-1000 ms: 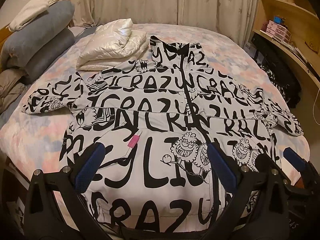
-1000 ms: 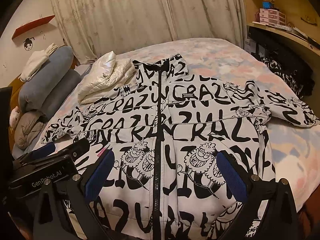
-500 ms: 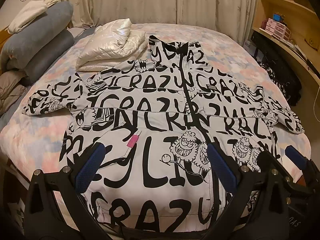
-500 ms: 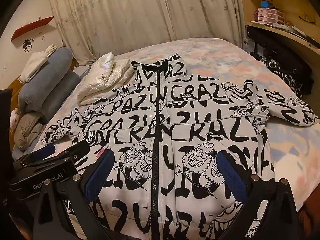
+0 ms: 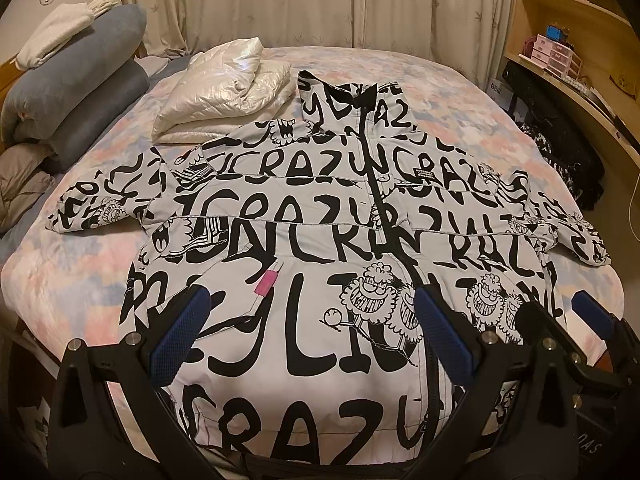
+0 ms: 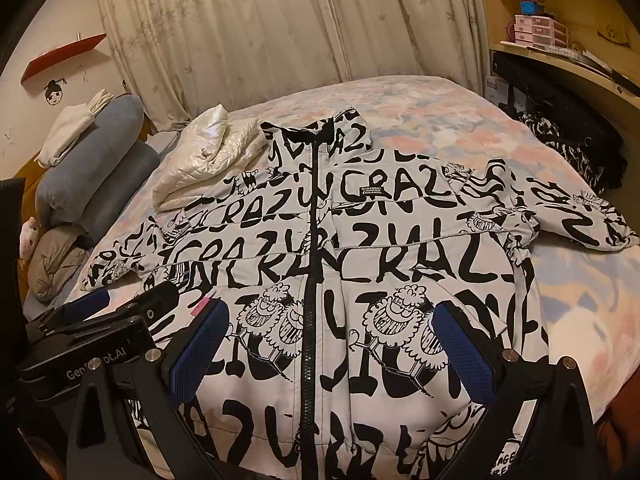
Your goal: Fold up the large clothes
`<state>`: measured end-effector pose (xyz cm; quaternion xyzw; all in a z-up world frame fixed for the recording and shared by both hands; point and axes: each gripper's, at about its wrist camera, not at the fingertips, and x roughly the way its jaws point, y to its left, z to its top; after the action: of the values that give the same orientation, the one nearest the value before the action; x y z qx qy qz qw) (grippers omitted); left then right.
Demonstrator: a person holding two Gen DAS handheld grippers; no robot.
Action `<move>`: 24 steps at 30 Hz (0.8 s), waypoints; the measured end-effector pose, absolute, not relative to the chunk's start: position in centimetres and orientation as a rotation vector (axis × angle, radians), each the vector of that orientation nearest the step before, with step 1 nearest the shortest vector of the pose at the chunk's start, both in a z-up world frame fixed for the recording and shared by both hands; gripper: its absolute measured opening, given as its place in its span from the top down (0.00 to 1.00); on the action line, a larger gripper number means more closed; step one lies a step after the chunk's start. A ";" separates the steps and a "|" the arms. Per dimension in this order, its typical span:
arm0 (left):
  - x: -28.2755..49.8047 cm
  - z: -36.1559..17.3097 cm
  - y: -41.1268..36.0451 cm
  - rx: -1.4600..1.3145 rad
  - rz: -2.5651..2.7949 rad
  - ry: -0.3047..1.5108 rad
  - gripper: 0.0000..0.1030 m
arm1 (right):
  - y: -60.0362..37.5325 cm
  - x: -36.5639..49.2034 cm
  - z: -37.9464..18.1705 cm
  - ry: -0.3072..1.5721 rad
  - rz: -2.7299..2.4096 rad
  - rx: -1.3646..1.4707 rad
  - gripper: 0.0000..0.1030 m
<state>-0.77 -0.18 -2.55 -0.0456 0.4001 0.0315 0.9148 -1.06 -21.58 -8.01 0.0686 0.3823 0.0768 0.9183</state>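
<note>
A puffy white jacket [image 5: 320, 216] covered in thick black lettering and cartoon faces lay spread flat, front up, on the bed [image 5: 460, 92], its black zipper [image 6: 314, 240] closed and both sleeves stretched sideways. A shiny quilted white coat [image 5: 224, 88] sat folded beside its collar. The left gripper [image 5: 316, 336] and right gripper [image 6: 328, 344] hovered over the hem, blue textured pads spread wide, grasping nothing.

left gripper [image 5: 312, 336] — black angular frame, blue mesh-textured pads [image 5: 182, 338], silver screw heads by each pad. right gripper [image 6: 330, 350] alike; white "genrobot.ai" lettering left of it.
</note>
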 end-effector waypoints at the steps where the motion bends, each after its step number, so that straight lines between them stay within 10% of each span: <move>1: -0.7 -2.5 -0.2 -0.095 0.064 0.824 0.03 | -21.6 -1.1 -8.0 0.785 0.157 0.141 0.00; 24: 0.9 0.0 -1.7 -0.126 -0.013 0.790 0.02 | -23.2 -1.0 -4.2 0.698 0.151 0.115 0.00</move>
<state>0.93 -1.66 0.00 -0.0616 0.3844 -0.0064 0.9211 -0.99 -23.17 -4.17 0.0560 0.3414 0.0737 0.9353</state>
